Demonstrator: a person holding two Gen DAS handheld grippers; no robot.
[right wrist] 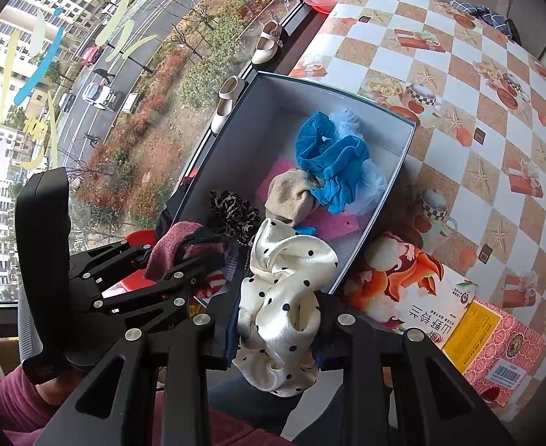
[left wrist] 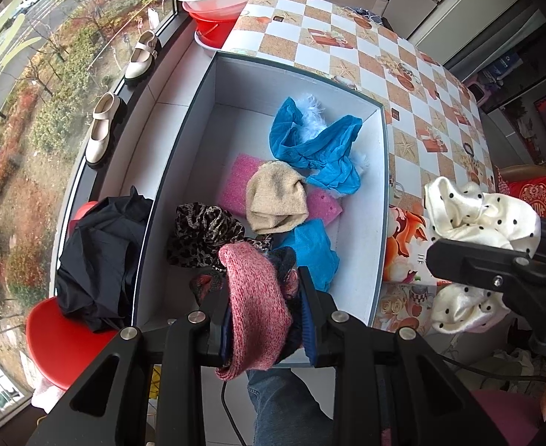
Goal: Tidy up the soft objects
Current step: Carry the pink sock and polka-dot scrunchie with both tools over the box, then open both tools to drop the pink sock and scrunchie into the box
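Pinched in the steeply down-tilted left gripper (left wrist: 263, 312), a pink knit piece (left wrist: 258, 297) hangs over the open box's near edge (left wrist: 378, 245), while the right gripper (right wrist: 278, 319), also angled down, clamps a cream polka-dot scrunchie (right wrist: 284, 297) above the box's near right corner.

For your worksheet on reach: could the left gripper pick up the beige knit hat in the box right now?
Probably not: the left gripper is shut on a pink knit piece, though the beige knit hat lies uncovered.
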